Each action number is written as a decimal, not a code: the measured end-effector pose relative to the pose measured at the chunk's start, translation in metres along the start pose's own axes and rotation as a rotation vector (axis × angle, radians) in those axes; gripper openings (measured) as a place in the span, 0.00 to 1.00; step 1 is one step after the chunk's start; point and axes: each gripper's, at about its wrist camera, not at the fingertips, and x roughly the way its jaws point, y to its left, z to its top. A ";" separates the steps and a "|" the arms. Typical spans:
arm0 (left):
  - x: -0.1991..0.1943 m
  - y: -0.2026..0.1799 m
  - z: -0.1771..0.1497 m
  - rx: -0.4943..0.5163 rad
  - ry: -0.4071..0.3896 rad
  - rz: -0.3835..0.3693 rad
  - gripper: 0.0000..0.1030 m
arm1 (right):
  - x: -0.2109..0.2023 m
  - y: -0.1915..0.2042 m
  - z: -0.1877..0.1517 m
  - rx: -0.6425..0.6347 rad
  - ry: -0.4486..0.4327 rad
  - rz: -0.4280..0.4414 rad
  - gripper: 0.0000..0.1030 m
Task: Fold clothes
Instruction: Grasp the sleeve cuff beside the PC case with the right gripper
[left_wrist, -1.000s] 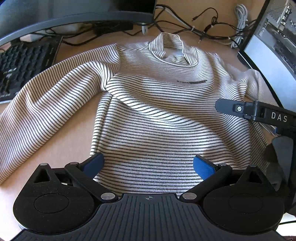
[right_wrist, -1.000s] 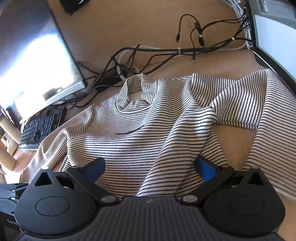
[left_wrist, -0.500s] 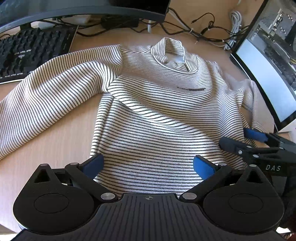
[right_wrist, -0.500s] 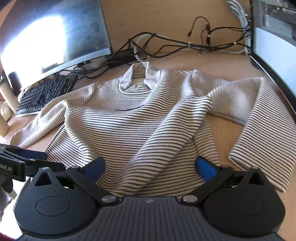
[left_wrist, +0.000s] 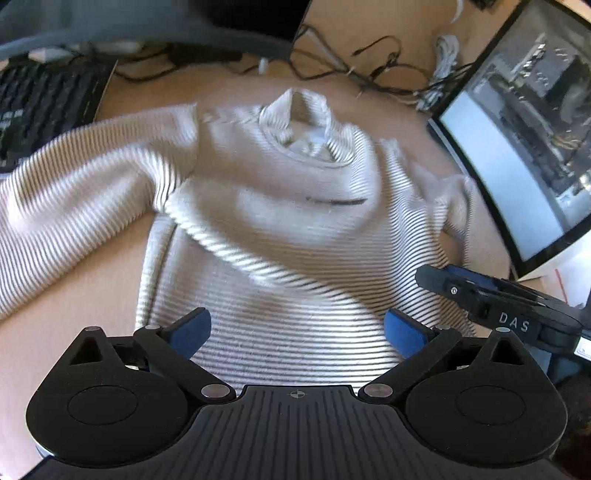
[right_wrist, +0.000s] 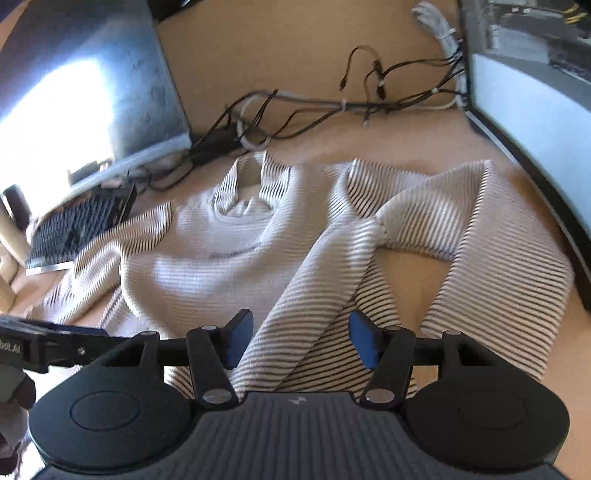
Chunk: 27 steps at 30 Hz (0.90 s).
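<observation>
Left wrist: left gripper (left_wrist: 297, 328) hovers (fingers (left_wrist: 188, 328) spread) over striped sweater (left_wrist: 280, 229).

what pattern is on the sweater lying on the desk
Thin dark horizontal stripes on an off-white knit sweater, clearest in the right wrist view.

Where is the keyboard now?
In the left wrist view the black keyboard lies at the far left of the desk, beside the striped sweater's outstretched sleeve.

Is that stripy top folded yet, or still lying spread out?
Still spread out, not folded. The striped top lies rumpled on the desk, its collar showing and both sleeves stretched out to the sides.
</observation>
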 end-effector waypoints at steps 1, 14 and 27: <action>0.002 0.001 -0.001 -0.012 0.003 0.003 0.99 | 0.005 -0.001 -0.001 -0.008 0.007 -0.003 0.57; 0.016 -0.014 0.000 0.009 -0.016 0.037 1.00 | 0.008 -0.019 0.003 -0.085 -0.002 0.030 0.57; 0.015 -0.008 0.006 0.034 -0.031 0.035 1.00 | -0.005 -0.018 -0.011 -0.107 0.020 0.015 0.61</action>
